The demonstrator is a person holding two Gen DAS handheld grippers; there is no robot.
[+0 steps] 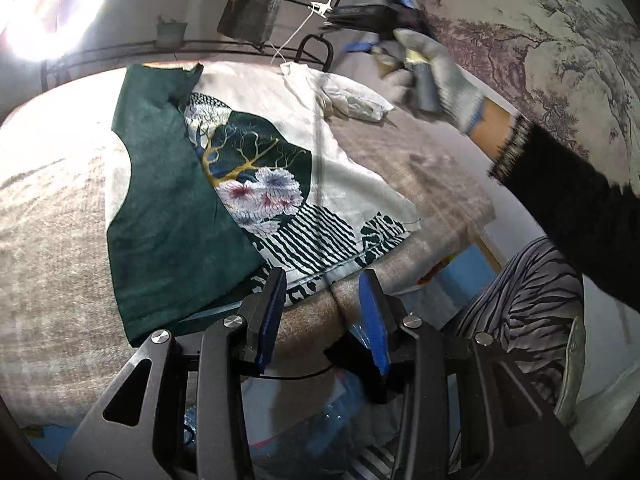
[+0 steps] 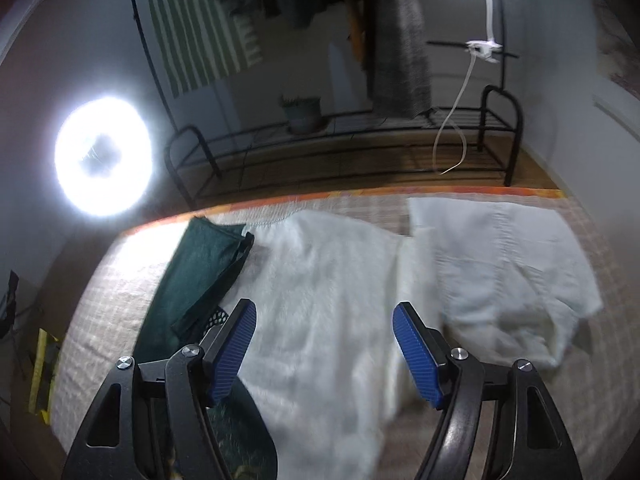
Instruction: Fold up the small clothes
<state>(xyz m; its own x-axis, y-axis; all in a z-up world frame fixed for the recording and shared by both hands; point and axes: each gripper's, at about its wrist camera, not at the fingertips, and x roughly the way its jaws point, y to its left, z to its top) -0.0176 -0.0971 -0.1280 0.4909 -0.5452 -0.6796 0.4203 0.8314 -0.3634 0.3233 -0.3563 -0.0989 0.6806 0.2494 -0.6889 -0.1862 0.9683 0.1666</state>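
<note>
A white and dark green shirt (image 1: 248, 176) with a tree and flower print lies spread on the beige blanket (image 1: 52, 240), its green side folded over the left part. My left gripper (image 1: 324, 286) is open and empty, just above the shirt's near hem at the bed's edge. My right gripper (image 1: 362, 46) is raised in the air at the far end, held by a gloved hand. In the right wrist view my right gripper (image 2: 324, 320) is open and empty above the shirt's white part (image 2: 332, 280), with the green fold (image 2: 200, 276) to its left.
A second white garment (image 1: 348, 96) lies crumpled at the far right of the bed, also in the right wrist view (image 2: 504, 264). A black metal rack (image 2: 344, 140), a ring light (image 2: 104, 156) and a clip lamp (image 2: 484, 48) stand beyond the bed. My striped trouser leg (image 1: 516, 300) is at the right.
</note>
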